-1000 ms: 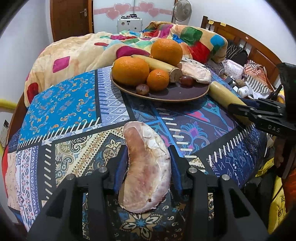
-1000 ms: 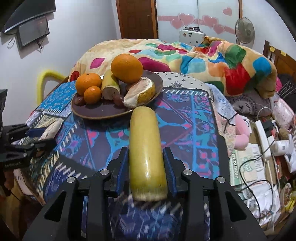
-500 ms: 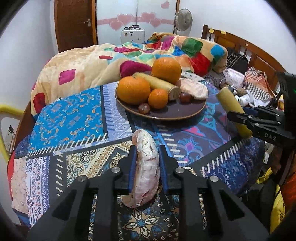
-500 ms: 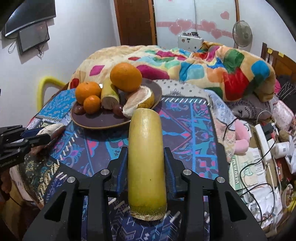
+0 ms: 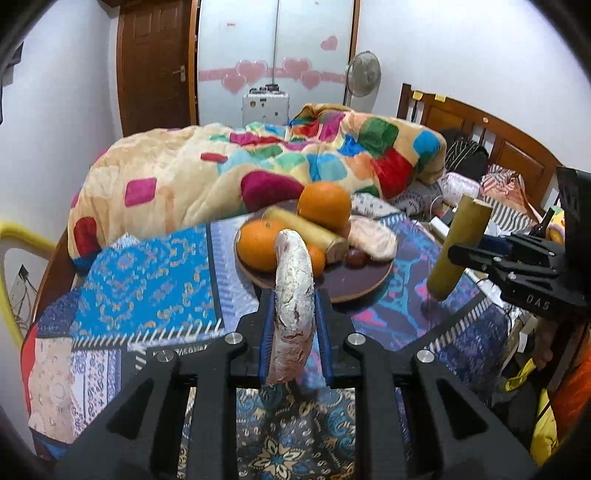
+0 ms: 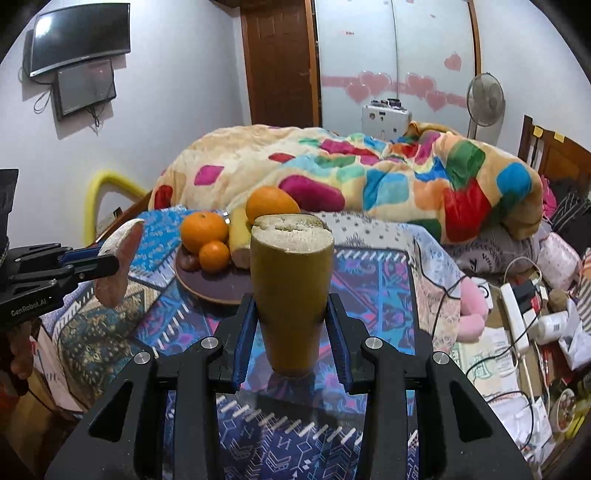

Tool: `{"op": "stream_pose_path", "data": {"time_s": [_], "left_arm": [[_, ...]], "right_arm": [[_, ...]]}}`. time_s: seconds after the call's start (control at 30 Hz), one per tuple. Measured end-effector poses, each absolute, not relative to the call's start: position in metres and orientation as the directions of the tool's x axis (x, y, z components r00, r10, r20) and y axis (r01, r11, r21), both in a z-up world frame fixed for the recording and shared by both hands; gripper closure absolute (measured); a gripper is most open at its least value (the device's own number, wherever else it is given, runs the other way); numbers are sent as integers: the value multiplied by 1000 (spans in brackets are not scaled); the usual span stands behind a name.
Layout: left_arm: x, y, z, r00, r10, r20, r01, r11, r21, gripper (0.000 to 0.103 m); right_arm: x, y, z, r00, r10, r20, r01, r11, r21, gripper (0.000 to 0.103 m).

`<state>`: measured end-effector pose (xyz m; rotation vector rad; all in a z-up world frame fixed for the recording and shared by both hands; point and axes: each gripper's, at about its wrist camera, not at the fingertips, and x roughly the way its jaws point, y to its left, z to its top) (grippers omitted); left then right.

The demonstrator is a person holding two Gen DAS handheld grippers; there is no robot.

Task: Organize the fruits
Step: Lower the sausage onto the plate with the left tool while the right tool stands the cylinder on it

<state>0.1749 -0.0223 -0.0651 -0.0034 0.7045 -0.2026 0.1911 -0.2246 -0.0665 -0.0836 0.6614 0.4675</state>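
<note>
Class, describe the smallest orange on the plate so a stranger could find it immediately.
Start at the round brown plate on the patterned tablecloth. Among its fruit, find the two big oranges. The small orange sits at the near edge, before the left-hand big one, clearly the smallest.

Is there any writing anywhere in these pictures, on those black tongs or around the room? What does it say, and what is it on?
"GenRobot.AI": white letters on the side of the left tongs, seen from the right wrist camera.
"DAS": white letters on the side of the right tongs, seen from the left wrist camera; more letters may be cut off.
Yellow sticky notes on the wooden headboard: too small to read.
Wall screens: nothing legible.
</note>
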Motion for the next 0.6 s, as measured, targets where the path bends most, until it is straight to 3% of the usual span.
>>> {"op": "stream_pose_path", "data": {"time_s": [0.6], "left_arm": [[230,-28,-53,764,-219,-606,200,975,-101,82]], "right_arm": [[227,-192,-51,684,451,-573,-506,860,74,69]]}}
